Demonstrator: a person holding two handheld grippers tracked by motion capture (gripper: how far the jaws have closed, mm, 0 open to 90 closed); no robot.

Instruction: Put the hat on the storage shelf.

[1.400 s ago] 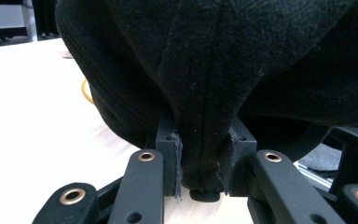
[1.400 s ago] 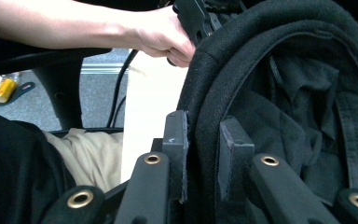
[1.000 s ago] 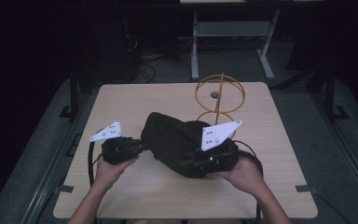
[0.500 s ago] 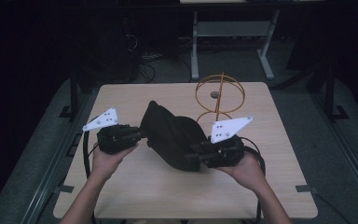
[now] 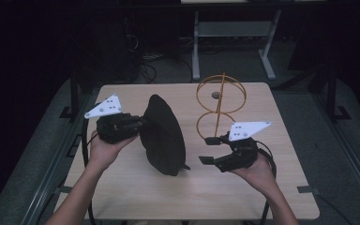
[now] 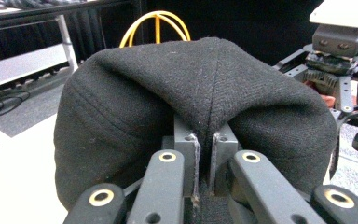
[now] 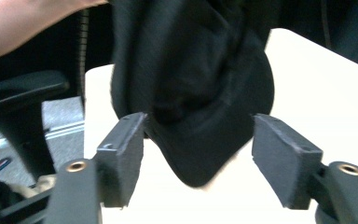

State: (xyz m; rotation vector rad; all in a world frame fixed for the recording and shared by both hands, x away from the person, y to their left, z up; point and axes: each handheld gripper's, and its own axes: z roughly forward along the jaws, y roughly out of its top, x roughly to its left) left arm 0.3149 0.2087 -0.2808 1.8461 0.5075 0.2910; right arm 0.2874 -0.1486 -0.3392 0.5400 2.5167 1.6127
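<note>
A black fabric cap point(image 5: 161, 136) hangs on edge over the wooden table point(image 5: 262, 187), its lower rim near the tabletop. My left gripper point(image 5: 140, 124) is shut on the cap's upper left edge; in the left gripper view the cloth point(image 6: 200, 93) is pinched between the pads of that gripper point(image 6: 204, 144). My right gripper point(image 5: 208, 150) stands open just right of the cap, its jaws having just been opening, with nothing pressed between them. In the right gripper view the cap point(image 7: 191, 93) hangs just beyond the gripper point(image 7: 198, 154), clear of both pads point(image 7: 123, 154).
A yellow wire stand point(image 5: 221, 101) made of two rings rises at the back of the table, behind my right gripper. Dark floor, cables and a metal frame lie beyond the far edge. Bare tabletop point(image 7: 331, 93) lies to the right of the cap.
My right gripper has let go of the cap, opened and drawn away to the right. My left gripper has risen with the cap, which now hangs on edge instead of lying spread.
</note>
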